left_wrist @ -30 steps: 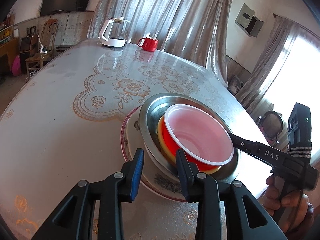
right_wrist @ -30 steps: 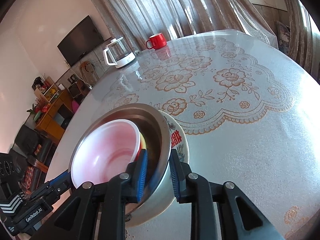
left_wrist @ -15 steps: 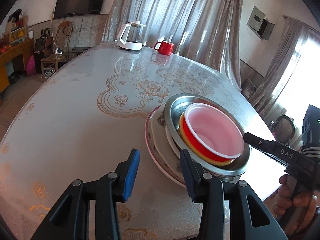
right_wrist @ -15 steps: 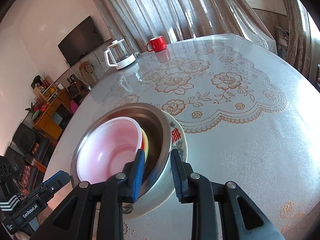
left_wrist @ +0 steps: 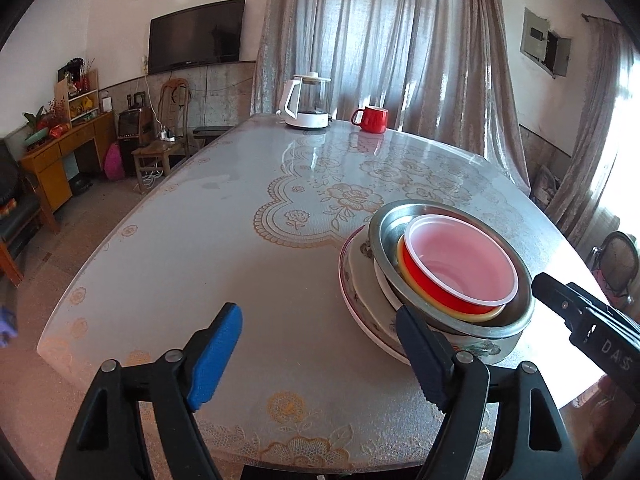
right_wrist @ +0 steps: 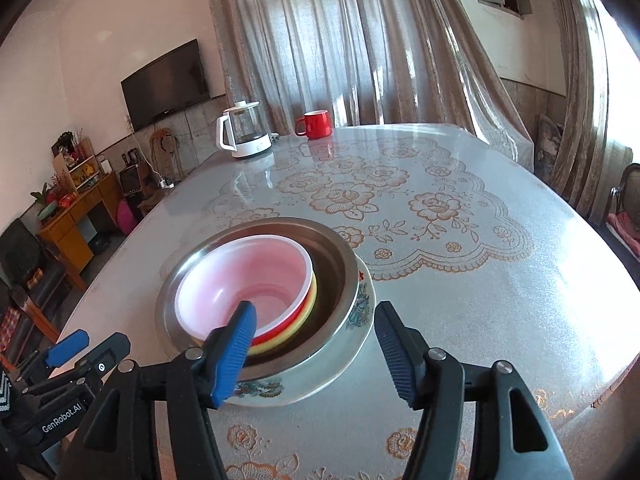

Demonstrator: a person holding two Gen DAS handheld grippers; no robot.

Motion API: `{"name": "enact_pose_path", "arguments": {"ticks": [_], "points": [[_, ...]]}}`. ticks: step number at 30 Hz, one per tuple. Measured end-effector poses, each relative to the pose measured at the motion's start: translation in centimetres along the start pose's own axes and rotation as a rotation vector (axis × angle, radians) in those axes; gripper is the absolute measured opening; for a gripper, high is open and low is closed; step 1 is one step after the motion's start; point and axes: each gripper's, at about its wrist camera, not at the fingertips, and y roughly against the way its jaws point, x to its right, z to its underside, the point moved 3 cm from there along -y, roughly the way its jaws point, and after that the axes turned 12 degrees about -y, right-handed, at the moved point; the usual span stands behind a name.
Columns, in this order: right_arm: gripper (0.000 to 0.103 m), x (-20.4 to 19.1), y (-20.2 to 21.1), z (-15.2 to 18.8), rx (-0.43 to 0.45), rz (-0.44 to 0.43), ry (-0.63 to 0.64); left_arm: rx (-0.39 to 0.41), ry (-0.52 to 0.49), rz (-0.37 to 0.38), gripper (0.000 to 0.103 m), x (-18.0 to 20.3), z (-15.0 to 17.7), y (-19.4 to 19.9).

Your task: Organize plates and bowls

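A stack stands on the table near its front edge: a red plastic bowl with a pale inside, on a yellow bowl, in a steel bowl, on patterned ceramic plates. The stack also shows in the right wrist view: red bowl, steel bowl, plate. My left gripper is open and empty, just left of the stack. My right gripper is open and empty, just in front of the stack.
A white-based glass kettle and a red mug stand at the table's far end. The table has a floral lace cover. Chairs, a wooden desk and a wall TV are to the left.
Both grippers have let go of the stack, opened wide and drawn back from it. The stack now rests on the table.
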Motion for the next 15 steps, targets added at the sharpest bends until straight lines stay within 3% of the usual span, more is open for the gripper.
{"name": "enact_pose_path", "arguments": {"ticks": [5, 15], "points": [[0.065, -0.4, 0.1, 0.8, 0.028, 0.042, 0.005, 0.027, -0.003, -0.03, 0.087, 0.2, -0.1, 0.6], [0.066, -1.3, -0.2, 1.4, 0.035, 0.05, 0.048, 0.03, -0.019, -0.024, 0.089, 1.1, -0.2, 0.7]]}}
